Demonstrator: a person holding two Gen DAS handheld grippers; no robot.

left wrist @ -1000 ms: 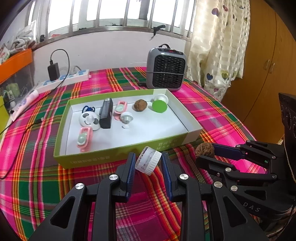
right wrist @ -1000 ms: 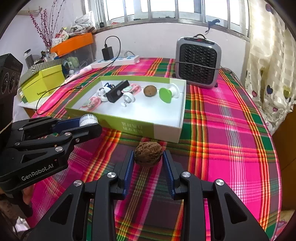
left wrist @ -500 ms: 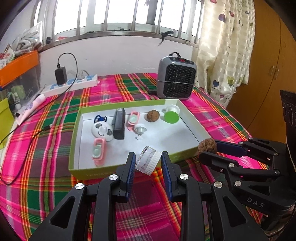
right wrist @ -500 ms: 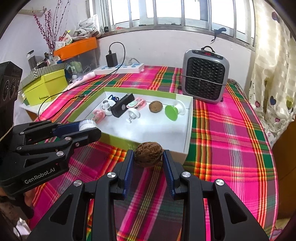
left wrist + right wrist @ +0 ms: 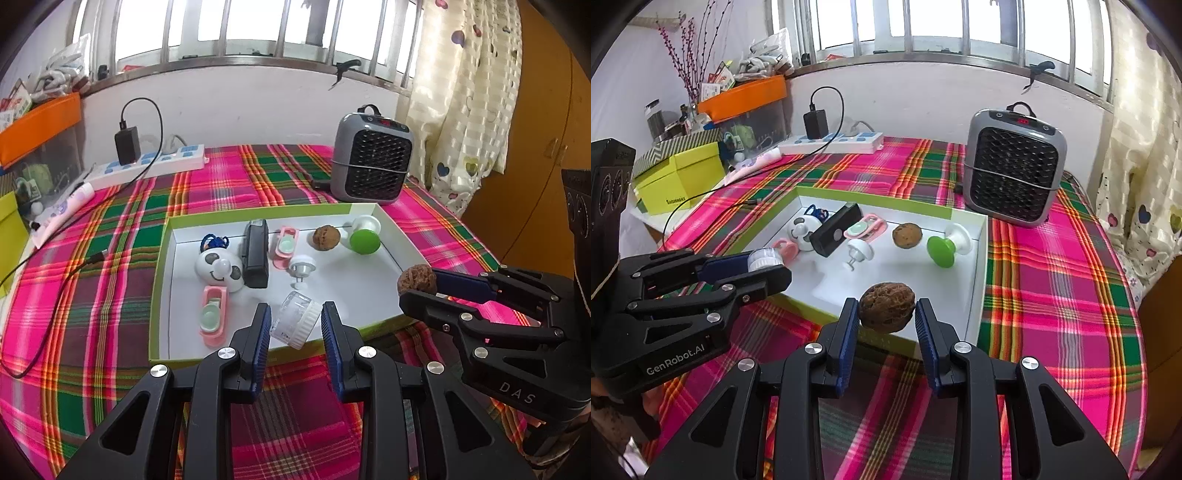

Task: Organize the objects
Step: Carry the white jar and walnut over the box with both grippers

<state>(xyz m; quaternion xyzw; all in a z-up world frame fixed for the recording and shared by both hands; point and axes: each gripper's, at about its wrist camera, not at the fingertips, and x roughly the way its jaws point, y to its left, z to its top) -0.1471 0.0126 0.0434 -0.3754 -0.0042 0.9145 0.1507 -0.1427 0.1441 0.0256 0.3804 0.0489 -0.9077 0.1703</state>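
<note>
Lettering "GenRobot.AI" marks left tool; "DAS" marks right tool.

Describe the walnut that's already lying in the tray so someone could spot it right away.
Find the shallow white tray with green walls on the plaid tablecloth. Near its far wall, between the pink oval case and the green-and-white suction knob, lies a wrinkled brown walnut. The other walnut is gripped, not lying loose.

Black angular grippers, blue ribbed inner pads, silver screws, "GenRobot.AI" lettering.
</note>
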